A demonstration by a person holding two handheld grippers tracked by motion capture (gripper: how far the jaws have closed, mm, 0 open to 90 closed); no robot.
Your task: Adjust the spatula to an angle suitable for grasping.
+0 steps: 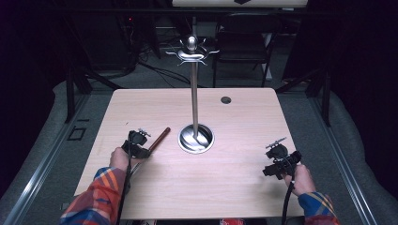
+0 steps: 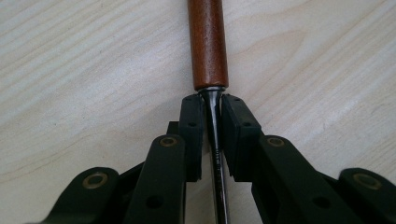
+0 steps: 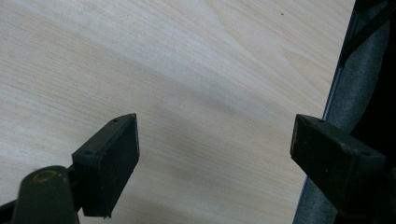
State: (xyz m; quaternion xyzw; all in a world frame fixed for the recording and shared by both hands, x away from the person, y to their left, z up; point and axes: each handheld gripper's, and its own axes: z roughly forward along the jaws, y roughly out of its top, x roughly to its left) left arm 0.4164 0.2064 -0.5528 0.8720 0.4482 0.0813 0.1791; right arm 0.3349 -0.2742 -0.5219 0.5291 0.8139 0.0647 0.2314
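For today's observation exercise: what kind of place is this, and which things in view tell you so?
Probably a lab or recording studio, not a home: a bare wooden table fenced by dark curtains, a person working handheld grippers with trailing cables, left gripper and right gripper, plus cables on the floor behind.

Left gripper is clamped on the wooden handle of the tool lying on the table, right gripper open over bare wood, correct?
Not quite. The left gripper is clamped on the tool's dark metal shaft, just below the wooden handle, as the left gripper view shows. The right gripper is open over bare table.
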